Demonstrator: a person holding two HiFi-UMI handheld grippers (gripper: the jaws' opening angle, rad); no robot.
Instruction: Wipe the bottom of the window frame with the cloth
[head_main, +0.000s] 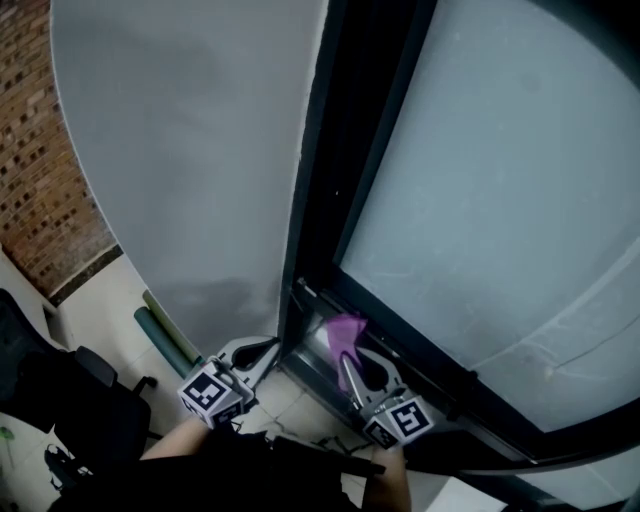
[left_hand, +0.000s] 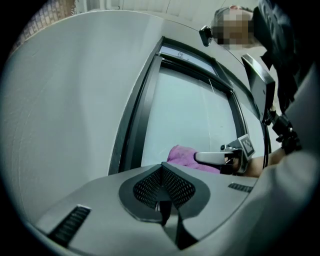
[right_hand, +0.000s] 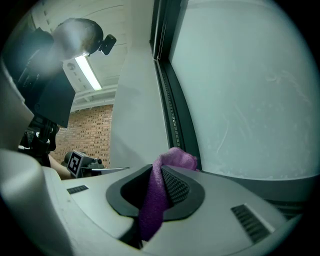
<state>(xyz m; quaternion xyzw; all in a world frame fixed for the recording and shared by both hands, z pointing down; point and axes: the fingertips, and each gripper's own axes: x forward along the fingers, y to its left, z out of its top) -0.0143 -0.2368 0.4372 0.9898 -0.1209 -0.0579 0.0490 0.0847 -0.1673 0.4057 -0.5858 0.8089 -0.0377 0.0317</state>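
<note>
A purple cloth (head_main: 344, 334) sits bunched on the bottom rail of the dark window frame (head_main: 318, 352), close to the frame's left corner. My right gripper (head_main: 347, 352) is shut on the cloth (right_hand: 160, 192), which hangs between its jaws and bulges past the tips. The frosted pane (head_main: 500, 190) rises right above it. My left gripper (head_main: 268, 352) is shut with nothing in it, just left of the frame beside the grey wall. In the left gripper view the cloth (left_hand: 186, 156) and the right gripper (left_hand: 215, 157) show beyond my shut jaws.
A grey wall panel (head_main: 180, 150) stands left of the frame, with brick wall (head_main: 40, 170) beyond it. Green rolled tubes (head_main: 165, 335) lean at the wall's foot. A black office chair (head_main: 70, 400) stands at lower left. Pale floor tiles lie below the frame.
</note>
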